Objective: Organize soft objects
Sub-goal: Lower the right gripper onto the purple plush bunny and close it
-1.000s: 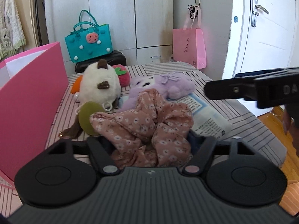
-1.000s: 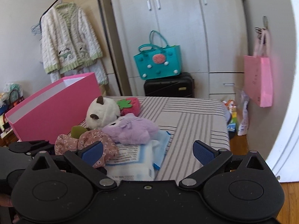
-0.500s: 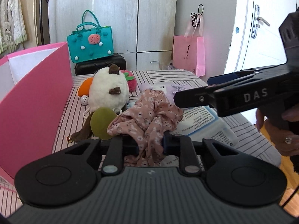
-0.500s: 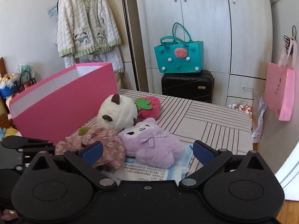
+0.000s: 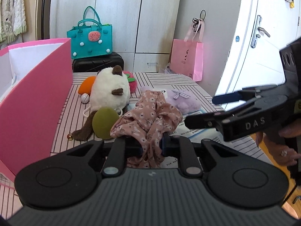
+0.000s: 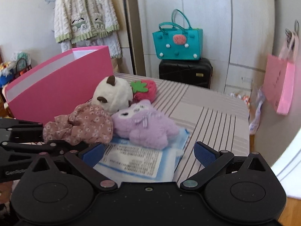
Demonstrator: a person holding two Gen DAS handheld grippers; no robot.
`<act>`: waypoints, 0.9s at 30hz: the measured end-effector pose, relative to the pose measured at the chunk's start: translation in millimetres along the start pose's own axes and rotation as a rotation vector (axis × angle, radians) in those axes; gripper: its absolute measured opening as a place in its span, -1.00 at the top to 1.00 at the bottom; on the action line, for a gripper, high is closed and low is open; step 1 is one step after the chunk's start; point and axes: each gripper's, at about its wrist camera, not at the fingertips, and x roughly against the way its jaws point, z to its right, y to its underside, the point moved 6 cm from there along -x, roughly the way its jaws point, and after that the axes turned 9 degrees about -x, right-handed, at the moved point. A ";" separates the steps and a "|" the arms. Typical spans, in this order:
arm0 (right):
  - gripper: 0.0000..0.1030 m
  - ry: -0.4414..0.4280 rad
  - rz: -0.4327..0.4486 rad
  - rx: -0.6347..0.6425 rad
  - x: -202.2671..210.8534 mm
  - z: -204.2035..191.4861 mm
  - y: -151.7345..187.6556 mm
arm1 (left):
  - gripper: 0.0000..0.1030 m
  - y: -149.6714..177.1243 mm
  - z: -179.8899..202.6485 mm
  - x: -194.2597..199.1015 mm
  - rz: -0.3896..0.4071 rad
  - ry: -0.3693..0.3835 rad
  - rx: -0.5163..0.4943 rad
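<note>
Pink floral fabric scrunchie (image 5: 148, 120) sits pinched between the closed left gripper (image 5: 151, 146), with the tall pink cardboard box (image 5: 35, 94) just to its left; the right gripper (image 6: 148, 153) gapes wide and empty, farther off.

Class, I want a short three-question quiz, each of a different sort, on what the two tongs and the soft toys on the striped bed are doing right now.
1. True or false: the left tongs are shut on the floral cloth.
2. Multiple choice: the purple plush lies partly on A) the blue-and-white packet, B) the black suitcase, C) the pink box.
3. Fill in: the right tongs are ____ and grip nothing.

Key: 1 true; 2 A; 3 open.
</note>
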 end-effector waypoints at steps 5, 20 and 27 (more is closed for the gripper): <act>-1.00 -0.068 -0.037 0.082 -20.3 -3.4 -19.0 | 0.71 -1.2 -0.6 1.1 -0.009 -0.006 0.007; -0.73 -0.118 -0.080 0.039 -57.1 3.4 -24.7 | 0.71 -0.4 0.9 -5.1 -0.055 -0.002 -0.016; -0.28 -0.077 -0.058 0.110 -54.5 -4.7 -26.6 | 0.71 -1.1 2.1 -6.3 -0.075 0.008 -0.020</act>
